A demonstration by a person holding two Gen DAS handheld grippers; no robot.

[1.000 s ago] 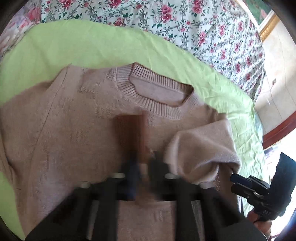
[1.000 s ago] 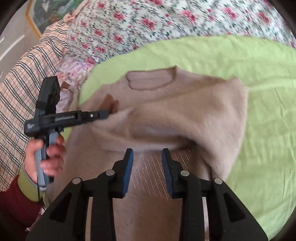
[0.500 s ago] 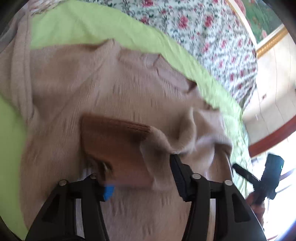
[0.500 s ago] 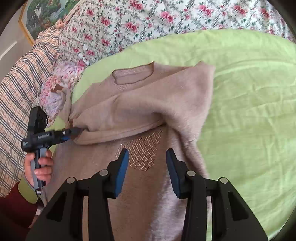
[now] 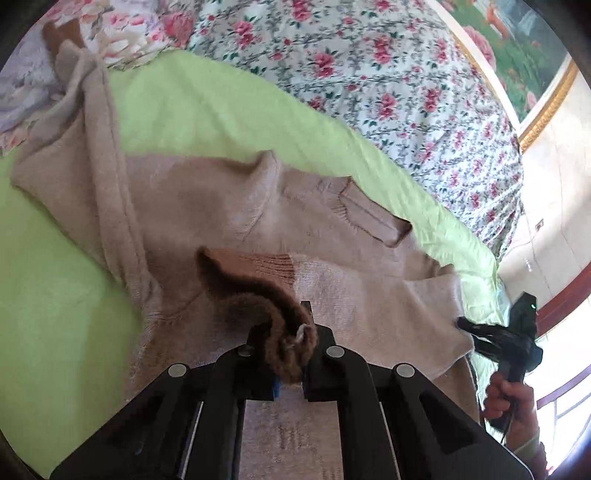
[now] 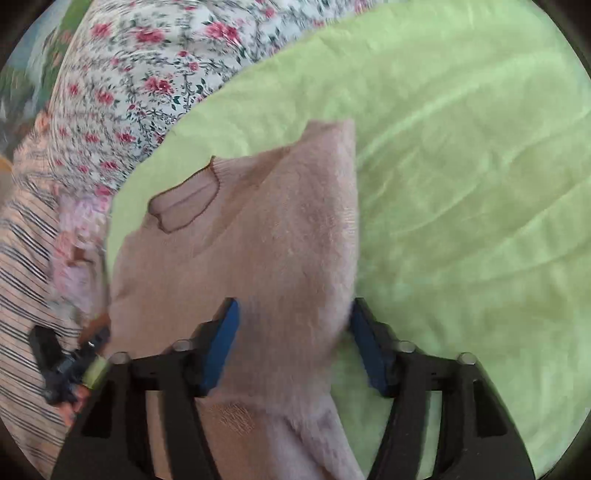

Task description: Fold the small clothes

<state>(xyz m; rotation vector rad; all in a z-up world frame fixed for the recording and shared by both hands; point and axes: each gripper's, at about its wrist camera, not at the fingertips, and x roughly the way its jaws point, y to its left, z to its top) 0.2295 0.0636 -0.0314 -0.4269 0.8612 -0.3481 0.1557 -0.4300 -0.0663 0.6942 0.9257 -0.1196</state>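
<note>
We hold the left gripper (image 5: 288, 350) low over the beige sweater (image 5: 229, 229), its fingers (image 5: 258, 343) pinching the brown ribbed cuff (image 5: 258, 295) of one sleeve. The cuff bunches up between the two fingers and its fuzzy brown end curls back toward the camera. Ahead of these fingers the sweater lies spread on the green sheet (image 5: 207, 107), with the neckline (image 5: 369, 218) ahead and to the right. A long fold of beige knit runs away to the upper left, ending near a second brown cuff (image 5: 59, 35) on the floral bedspread (image 5: 369, 74).

Our right gripper (image 6: 291, 343) has its fingers (image 6: 221, 343) spread wide, the blue pads standing on either side of a folded flap of the sweater (image 6: 266, 240). The left pad sits just beside the knit; the right pad seems to touch the flap's edge, though blur makes this hard to judge. Nothing is clamped there. Beyond these fingers the neckline (image 6: 184, 203) lies ahead and to the left, and the green sheet (image 6: 461, 166) fills everything to the right. In the left wrist view, the right gripper (image 5: 469, 326) shows at the far right, its tip against the sweater's edge.
</note>
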